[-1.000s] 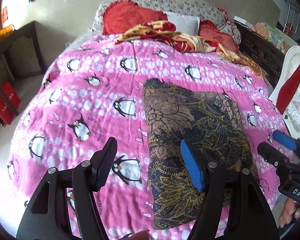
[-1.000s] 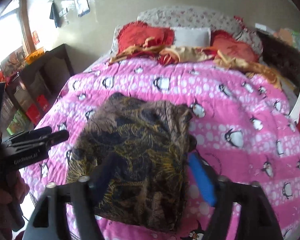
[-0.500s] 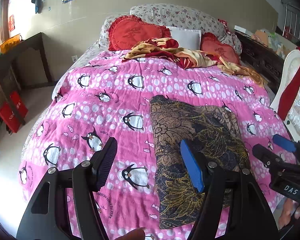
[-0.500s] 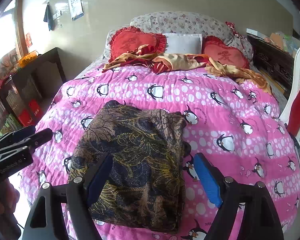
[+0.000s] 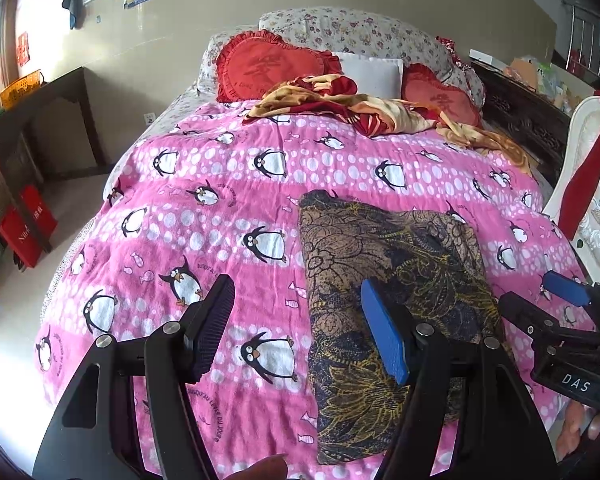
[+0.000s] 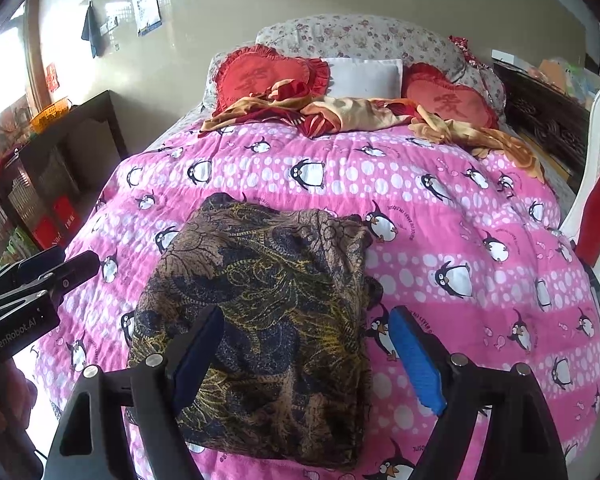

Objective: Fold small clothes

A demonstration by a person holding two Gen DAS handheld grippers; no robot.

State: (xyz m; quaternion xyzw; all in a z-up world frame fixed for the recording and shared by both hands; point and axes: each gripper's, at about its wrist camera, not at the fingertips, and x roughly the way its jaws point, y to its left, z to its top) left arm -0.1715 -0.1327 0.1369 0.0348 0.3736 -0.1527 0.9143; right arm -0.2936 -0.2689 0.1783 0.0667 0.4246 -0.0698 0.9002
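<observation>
A folded garment (image 5: 392, 264) (image 6: 268, 288), dark brown and navy with a yellow pattern, lies flat on the pink penguin blanket (image 5: 220, 208) (image 6: 440, 216) near the bed's front edge. My left gripper (image 5: 300, 328) hovers open over the garment's left edge, nothing between its fingers; in the right wrist view the left gripper (image 6: 60, 268) shows at the far left. My right gripper (image 6: 308, 344) stands open above the garment's near right part, its pads clear of the cloth. The left wrist view shows the right gripper (image 5: 540, 304) beside the garment's right edge.
Red heart cushions (image 5: 268, 64), a white pillow (image 5: 372, 76) and a crumpled yellow-red cloth (image 5: 360, 108) lie at the head of the bed. A dark wooden table (image 5: 40, 112) and red boxes (image 5: 24, 224) stand left. A white chair (image 5: 588, 168) with red cloth stands right.
Both views have tilted up and drawn back, showing more of the bed and wall. The right gripper's jaws stand a little wider. The garment has not moved.
</observation>
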